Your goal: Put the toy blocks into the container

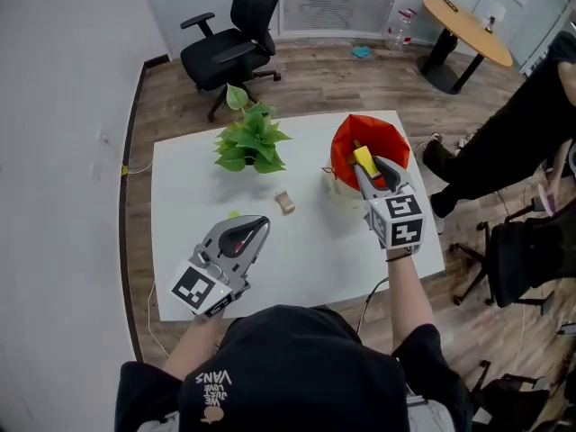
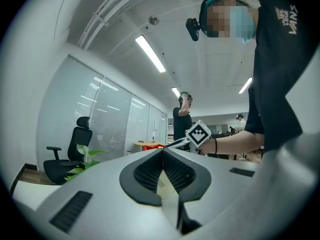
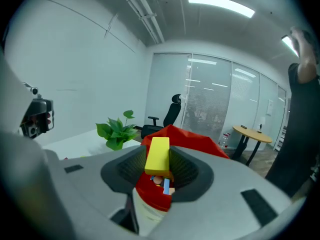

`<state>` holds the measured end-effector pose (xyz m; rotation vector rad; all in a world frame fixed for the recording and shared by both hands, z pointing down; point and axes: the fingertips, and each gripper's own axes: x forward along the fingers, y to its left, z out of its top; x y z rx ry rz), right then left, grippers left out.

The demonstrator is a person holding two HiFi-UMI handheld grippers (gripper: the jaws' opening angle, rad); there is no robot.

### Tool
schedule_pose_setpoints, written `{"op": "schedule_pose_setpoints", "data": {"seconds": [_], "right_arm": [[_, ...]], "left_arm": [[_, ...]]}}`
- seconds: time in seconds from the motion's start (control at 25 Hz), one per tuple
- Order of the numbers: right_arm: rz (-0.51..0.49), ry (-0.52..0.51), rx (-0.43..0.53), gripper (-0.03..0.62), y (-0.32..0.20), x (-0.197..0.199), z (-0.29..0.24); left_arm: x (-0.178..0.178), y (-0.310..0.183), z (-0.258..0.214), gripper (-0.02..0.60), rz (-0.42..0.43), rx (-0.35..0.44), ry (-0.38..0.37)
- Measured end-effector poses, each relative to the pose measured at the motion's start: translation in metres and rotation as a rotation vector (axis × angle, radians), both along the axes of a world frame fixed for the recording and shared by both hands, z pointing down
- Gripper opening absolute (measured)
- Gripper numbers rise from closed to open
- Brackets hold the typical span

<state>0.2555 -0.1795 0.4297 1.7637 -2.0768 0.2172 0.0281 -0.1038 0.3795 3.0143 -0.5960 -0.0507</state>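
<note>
A yellow block [image 1: 364, 160] is clamped between the jaws of my right gripper [image 1: 363, 166], which hangs over the open mouth of the red container [image 1: 346, 144] at the white table's [image 1: 315, 259] right side. In the right gripper view the yellow block [image 3: 157, 154] stands upright between the pads, with the red container [image 3: 200, 138] just beyond and several blocks inside it. A tan block [image 1: 285, 202] lies mid-table and a small green piece [image 1: 233, 214] is left of it. My left gripper [image 1: 259, 224] rests low near the front left, jaws together and empty [image 2: 161, 152].
A potted green plant [image 1: 251, 140] stands at the table's far side. A black office chair [image 1: 230, 34] and a round wooden table [image 1: 468, 29] are beyond. A person in dark clothes [image 1: 526, 120] stands right of the table, beside another chair [image 1: 522, 252].
</note>
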Motion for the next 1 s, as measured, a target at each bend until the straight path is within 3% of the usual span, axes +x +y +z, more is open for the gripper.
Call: {"op": "schedule_pose_setpoints", "data": {"seconds": [0.4,0.76,1.0], "right_arm": [[0.045,-0.02,-0.078,0.158,-0.008,0.018,0.022],[0.036,-0.026,-0.061,0.158,-0.008,0.016,0.02],[0.034,-0.026,-0.001,0.156,-0.006,0.014,0.007]], "left_arm": [[0.0,-0.004,0.002,0.011,-0.018,-0.007,0.006],[-0.002,-0.006,0.002,0.011,-0.031,-0.014,0.01],[-0.003,-0.005,0.002,0.011,-0.031,-0.015,0.012]]}}
